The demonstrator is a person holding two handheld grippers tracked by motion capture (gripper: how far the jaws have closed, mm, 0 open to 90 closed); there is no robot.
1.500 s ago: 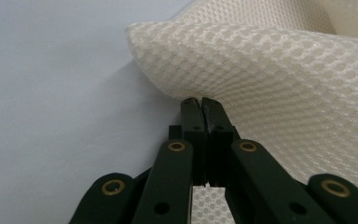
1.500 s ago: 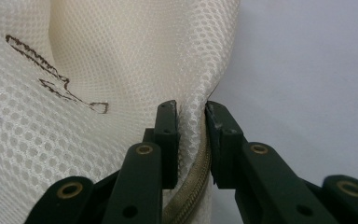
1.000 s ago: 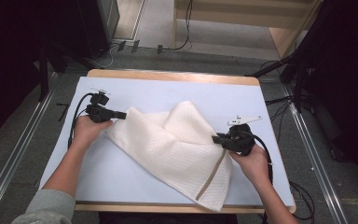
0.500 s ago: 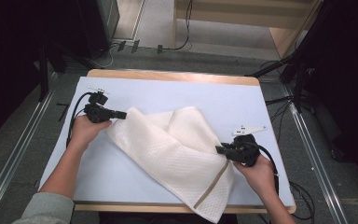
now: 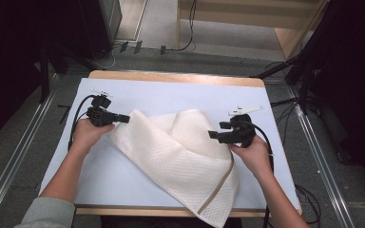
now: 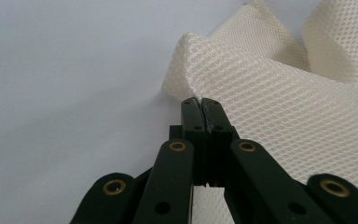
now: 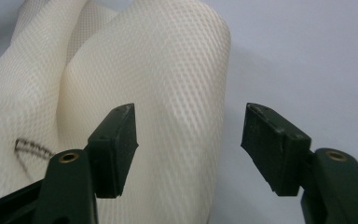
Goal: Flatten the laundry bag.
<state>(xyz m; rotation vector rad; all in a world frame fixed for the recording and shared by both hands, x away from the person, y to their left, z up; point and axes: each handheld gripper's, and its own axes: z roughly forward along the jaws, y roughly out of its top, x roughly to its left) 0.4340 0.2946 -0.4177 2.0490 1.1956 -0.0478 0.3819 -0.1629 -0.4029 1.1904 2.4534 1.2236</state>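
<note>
While the left gripper (image 5: 123,118) stays clamped on the far-left corner of the cream waffle towel (image 5: 180,161) heaped mid-table (image 5: 171,95), the right gripper (image 5: 215,135), jaws just sprung wide, hovers empty at the towel's right fold.

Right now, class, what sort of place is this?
Probably a lab or workshop bench: a towel on a table with a pale blue top, cables across the floor, and metal rails beside it.
</note>
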